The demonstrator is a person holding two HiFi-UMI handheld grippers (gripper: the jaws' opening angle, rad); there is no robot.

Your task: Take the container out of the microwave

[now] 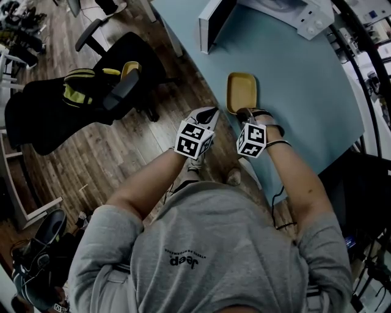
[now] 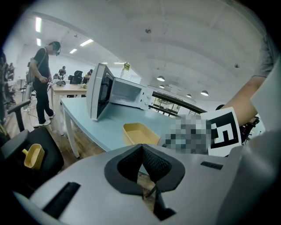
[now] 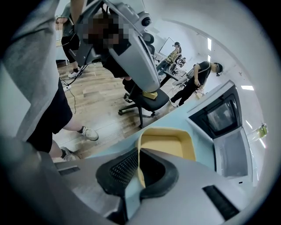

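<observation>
The yellow container [image 1: 241, 92] rests on the pale blue table [image 1: 305, 79] close to its near edge, outside the microwave [image 1: 275, 12], whose door [image 1: 214, 21] stands open. My right gripper [image 1: 245, 114] is at the container's near end. In the right gripper view the yellow container [image 3: 169, 147] has its near rim running between the jaws of that gripper [image 3: 139, 151], which is shut on it. My left gripper [image 1: 208, 114] hangs just off the table edge beside it, shut and empty. In the left gripper view its pads [image 2: 141, 147] meet, with the container [image 2: 139, 133] beyond.
A black office chair [image 1: 122, 73] with yellow items on it stands on the wood floor to the left. A person [image 2: 44, 83] stands by another desk farther back. The microwave [image 2: 127, 92] sits at the table's far end, door [image 2: 99, 90] swung wide.
</observation>
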